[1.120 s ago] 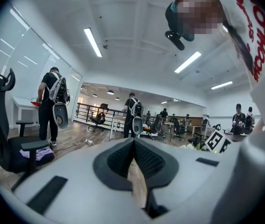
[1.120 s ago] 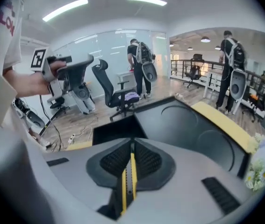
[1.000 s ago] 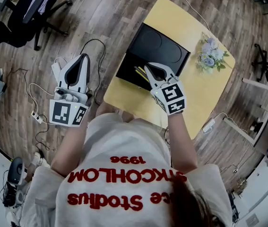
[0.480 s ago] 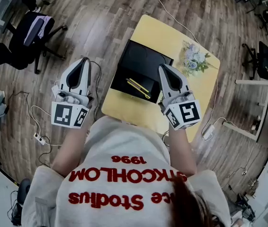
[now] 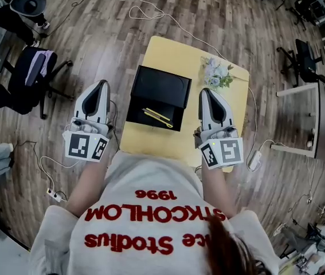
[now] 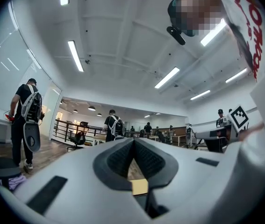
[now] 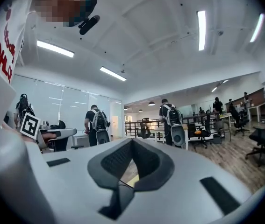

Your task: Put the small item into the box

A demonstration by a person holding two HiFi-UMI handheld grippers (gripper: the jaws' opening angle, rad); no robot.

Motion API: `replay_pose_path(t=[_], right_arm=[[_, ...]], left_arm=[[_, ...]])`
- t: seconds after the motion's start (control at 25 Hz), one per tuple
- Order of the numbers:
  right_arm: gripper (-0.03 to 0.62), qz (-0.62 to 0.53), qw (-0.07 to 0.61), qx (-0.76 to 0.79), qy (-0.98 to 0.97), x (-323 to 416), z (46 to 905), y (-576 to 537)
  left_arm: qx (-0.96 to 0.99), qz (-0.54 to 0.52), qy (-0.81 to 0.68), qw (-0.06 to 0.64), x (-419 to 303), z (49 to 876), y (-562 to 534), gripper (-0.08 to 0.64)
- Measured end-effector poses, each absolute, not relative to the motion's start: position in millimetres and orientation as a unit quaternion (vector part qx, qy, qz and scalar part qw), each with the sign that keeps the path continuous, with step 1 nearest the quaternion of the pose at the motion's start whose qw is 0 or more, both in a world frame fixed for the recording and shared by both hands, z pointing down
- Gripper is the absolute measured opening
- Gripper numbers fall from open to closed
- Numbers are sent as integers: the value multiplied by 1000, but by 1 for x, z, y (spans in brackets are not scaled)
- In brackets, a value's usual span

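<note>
Seen from the left gripper view, the left gripper [image 6: 133,142] has its 2 dark pads meeting at the tips with nothing between them. The right gripper view shows the same of the right gripper [image 7: 132,142]: tips together, gripping nothing. Both point out level into a bright office, where people with backpacks [image 6: 112,125] stand among desks and each gripper's marker cube shows at the edge of the other's view.

In the head view, the left gripper [image 5: 101,85] hangs over the wood floor [image 5: 110,33], just left of the yellow table [image 5: 168,148] and above a loop of cable [image 5: 114,110]. The right gripper [image 5: 205,91] is over the table's right part. Between the 2 grippers, apart from both, sits the black box [image 5: 161,85]. The small item [image 5: 157,117], thin and yellow, lies inside the box at its near end, slanted across the dark bottom.

Just beyond the right gripper's tip is a small bunch of flowers [image 5: 216,74] at the table's far right corner. A white cord [image 5: 151,10] runs from the table's far edge across the floor. A white adapter [image 5: 255,160] lies on the floor right of the table, an office chair [image 5: 33,67] stands well left of the left gripper, and another desk [image 5: 322,119] lines the right edge.
</note>
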State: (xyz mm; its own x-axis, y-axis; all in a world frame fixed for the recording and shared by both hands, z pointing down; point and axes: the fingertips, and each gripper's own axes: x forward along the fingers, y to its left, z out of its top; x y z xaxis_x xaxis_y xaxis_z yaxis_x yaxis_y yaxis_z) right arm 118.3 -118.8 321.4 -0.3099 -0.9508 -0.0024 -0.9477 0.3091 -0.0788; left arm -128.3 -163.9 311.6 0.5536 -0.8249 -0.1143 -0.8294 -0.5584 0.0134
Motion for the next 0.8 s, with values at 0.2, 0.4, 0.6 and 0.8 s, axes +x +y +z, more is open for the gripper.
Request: replay_pose_path(t=[0.2, 0.4, 0.6, 0.8], right_arm=[[5, -25, 30, -617, 786, 141, 314, -107], [5, -21, 38, -655, 755, 166, 313, -87], [5, -21, 34, -690, 722, 192, 312, -59], [5, -27, 40, -712, 701, 207, 311, -44]], left_arm=[[-892, 56, 449, 18, -111, 308, -166, 6], [-908, 60, 414, 18, -86, 310, -170, 6], [-924, 61, 377, 15, -52, 308, -166, 6], [-933, 60, 354, 14, -33, 307, -162, 6]])
